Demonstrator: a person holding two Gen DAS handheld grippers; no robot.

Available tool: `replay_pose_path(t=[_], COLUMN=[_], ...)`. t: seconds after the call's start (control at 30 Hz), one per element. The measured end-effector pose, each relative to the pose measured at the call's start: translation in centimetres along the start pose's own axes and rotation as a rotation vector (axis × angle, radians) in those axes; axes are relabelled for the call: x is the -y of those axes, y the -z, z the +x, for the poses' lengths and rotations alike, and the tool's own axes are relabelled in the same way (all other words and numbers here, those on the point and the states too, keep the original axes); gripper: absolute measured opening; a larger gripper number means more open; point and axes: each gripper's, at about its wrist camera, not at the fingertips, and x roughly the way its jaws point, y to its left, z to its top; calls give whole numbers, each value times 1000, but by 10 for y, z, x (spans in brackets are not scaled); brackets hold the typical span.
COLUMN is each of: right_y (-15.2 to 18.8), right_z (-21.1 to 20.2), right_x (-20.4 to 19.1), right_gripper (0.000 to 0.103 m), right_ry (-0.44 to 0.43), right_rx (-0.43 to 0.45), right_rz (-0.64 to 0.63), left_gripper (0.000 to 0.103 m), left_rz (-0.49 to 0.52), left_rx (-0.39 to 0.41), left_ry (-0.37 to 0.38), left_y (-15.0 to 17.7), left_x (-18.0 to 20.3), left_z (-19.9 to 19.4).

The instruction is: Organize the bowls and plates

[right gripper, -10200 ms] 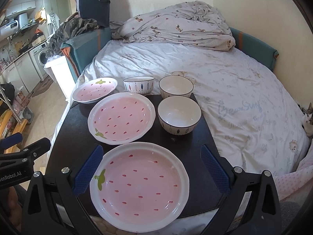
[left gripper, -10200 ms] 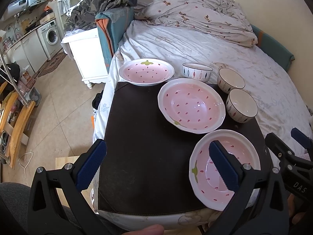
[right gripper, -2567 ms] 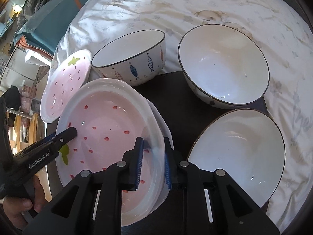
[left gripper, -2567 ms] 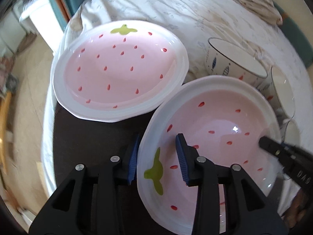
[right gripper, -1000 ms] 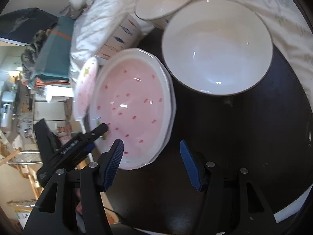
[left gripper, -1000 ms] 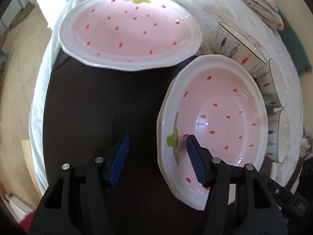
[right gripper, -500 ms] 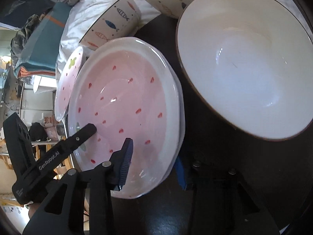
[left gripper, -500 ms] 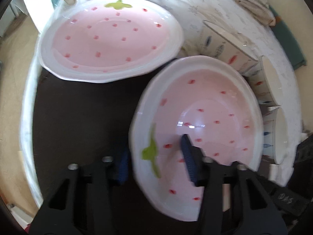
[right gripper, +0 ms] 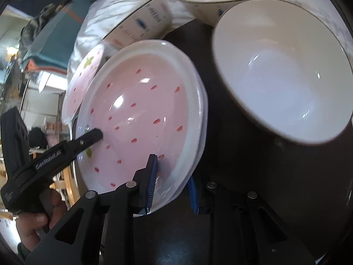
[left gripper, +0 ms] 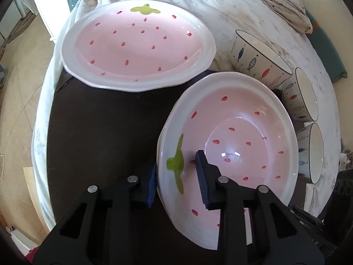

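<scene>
Now the plate stack (left gripper: 238, 132) tilts, leaf toward the left tongs (left gripper: 176, 176).

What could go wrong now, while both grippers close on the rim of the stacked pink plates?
The left gripper and right gripper have just been closing on thin rims of the stacked plates; one plate may slip out. If lifted unevenly, the stack could tilt and knock the white bowl close beside it.
</scene>
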Motion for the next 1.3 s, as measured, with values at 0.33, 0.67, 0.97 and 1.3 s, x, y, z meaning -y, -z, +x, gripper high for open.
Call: replay_pose_path(t=[0.33,0.67,0.97,1.3], right_y=[43,63,57,27], right_z=[-7,-10,-18,-11], right_x=[-11,6,7,39], right_gripper=[28,28,35,16], right_ry=[-42,-63,-51,-128], right_rx=[-45,-34,-10,7], right_rz=[-53,-3,-24,93], left_gripper=[19,20,23,23], left_rz=[58,70,34,20], left_rx=[-15,-15,-31,-64], left_ry=[-26,5,0,62], left_y=[45,64,62,66], left_x=[-6,1,0,-2], left_z=[-22,-26,-22,-17])
